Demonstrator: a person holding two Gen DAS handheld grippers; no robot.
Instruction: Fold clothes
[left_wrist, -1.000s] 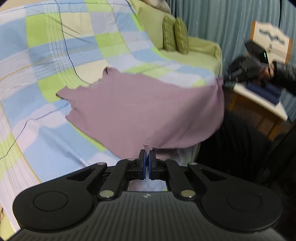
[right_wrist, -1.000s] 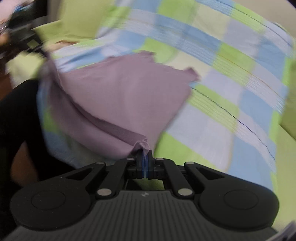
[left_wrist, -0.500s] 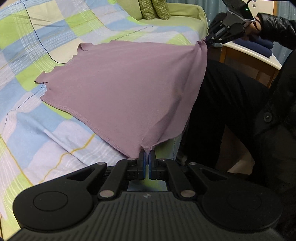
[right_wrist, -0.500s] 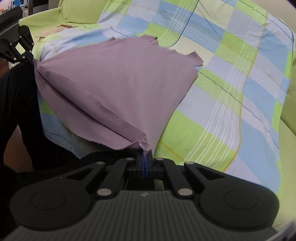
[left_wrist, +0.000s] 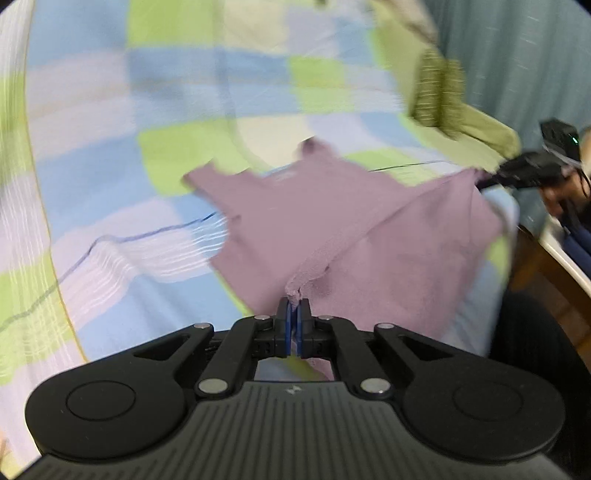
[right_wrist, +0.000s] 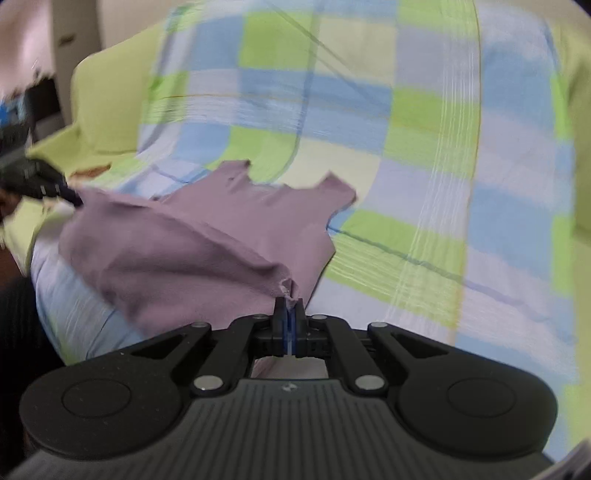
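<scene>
Left wrist view: my left gripper (left_wrist: 294, 309) pinches mauve top (left_wrist: 332, 221) hem corner | right gripper (right_wrist: 288, 308) clamps other corner | top's far part on checked bedspread (left_wrist: 166, 110) | judged light, limp; grip corners

Garment (left_wrist: 332, 229) is spread over the checked sheet (left_wrist: 110, 184), shoulder straps toward 12 o'clock, near hem lifted. Hem corner is pinched at 6 o'clock by left gripper (left_wrist: 294, 314); opposite corner is held at 3 o'clock by right gripper (left_wrist: 517, 173). Cushion (left_wrist: 436, 92) is seen behind, at 1 o'clock, on the sofa seat (left_wrist: 480, 125)
</scene>
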